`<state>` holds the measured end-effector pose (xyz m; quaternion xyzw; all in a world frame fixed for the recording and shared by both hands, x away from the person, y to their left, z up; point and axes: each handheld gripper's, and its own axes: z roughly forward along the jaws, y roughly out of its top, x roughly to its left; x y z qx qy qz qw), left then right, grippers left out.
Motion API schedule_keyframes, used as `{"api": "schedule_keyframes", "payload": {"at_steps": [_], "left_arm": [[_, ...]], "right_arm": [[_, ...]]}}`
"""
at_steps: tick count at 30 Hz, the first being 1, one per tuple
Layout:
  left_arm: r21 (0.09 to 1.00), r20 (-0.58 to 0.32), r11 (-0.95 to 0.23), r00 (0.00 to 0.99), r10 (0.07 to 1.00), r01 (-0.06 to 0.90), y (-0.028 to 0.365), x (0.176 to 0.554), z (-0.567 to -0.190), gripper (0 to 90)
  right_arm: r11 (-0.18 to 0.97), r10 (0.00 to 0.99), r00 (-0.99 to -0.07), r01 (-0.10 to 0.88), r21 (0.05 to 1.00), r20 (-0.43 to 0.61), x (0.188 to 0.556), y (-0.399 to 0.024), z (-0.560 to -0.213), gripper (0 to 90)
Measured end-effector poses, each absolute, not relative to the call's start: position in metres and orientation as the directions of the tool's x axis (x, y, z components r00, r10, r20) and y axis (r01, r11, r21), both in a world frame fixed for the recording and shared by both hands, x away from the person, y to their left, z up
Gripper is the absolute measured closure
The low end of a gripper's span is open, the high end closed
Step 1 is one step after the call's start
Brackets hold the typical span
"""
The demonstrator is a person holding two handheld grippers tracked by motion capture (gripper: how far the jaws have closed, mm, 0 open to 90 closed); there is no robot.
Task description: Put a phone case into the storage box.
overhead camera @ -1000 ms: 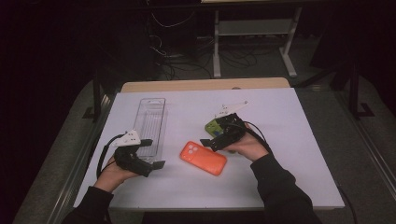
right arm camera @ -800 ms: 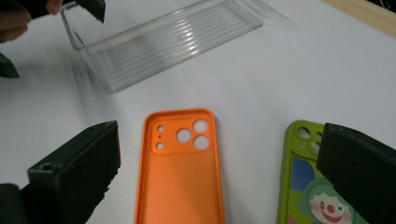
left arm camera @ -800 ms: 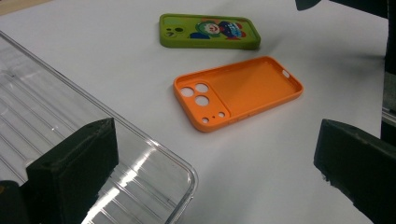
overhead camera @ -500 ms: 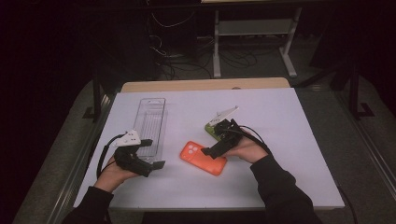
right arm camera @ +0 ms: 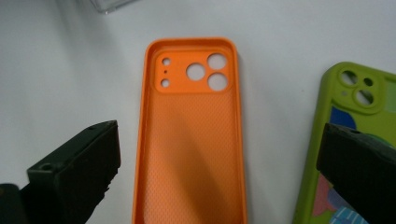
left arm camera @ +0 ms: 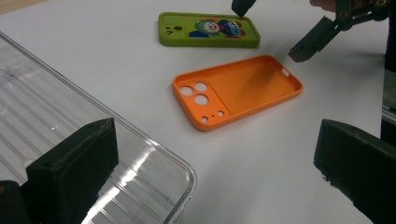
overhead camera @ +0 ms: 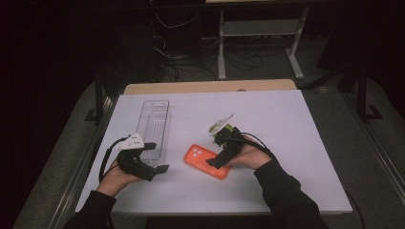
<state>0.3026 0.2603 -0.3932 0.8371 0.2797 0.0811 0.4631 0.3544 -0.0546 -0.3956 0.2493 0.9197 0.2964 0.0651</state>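
Note:
An orange phone case (overhead camera: 205,160) (left arm camera: 236,88) (right arm camera: 189,140) lies inside-up on the white table, camera holes toward the clear tray. A green case with a cartoon print (overhead camera: 229,129) (left arm camera: 208,29) (right arm camera: 345,140) lies just beyond it. My right gripper (overhead camera: 218,155) (right arm camera: 217,172) hovers open over the orange case's near end, a jaw on each side, holding nothing. In the left gripper view its jaws (left arm camera: 308,44) hang above the case's far end. My left gripper (overhead camera: 157,157) (left arm camera: 215,186) is open and empty at the near end of the clear tray (overhead camera: 154,129) (left arm camera: 70,140).
The white table top (overhead camera: 296,143) ends at a wooden strip (overhead camera: 205,87) along the far edge. Beyond it are a dark floor, cables and a white stand's legs (overhead camera: 258,47). The tray's corner (right arm camera: 109,3) shows past the orange case.
My right gripper has moved from over the green case toward the person and now stands over the orange case. The left gripper has stayed still.

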Motion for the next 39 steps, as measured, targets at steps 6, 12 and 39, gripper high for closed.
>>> {"api": "schedule_keyframes", "payload": {"at_steps": [6, 12, 39], "left_arm": [[0.821, -0.124, -0.414, 0.831, 0.542, 0.393, 0.26, 0.303, -0.393, 0.0], [0.82, -0.121, -0.418, 0.832, 0.541, 0.391, 0.261, 0.303, -0.393, 0.0], [0.822, -0.121, -0.416, 0.832, 0.542, 0.39, 0.261, 0.303, -0.393, 0.0]], "right_arm": [[0.737, 0.483, -0.875, 0.421, 0.529, 0.024, 0.352, -0.049, -0.404, 0.0], [0.752, 0.478, -0.878, 0.421, 0.507, 0.02, 0.349, -0.046, -0.412, 0.0], [0.796, 0.47, -0.882, 0.435, 0.421, 0.023, 0.342, -0.047, -0.433, 5.1]]}}
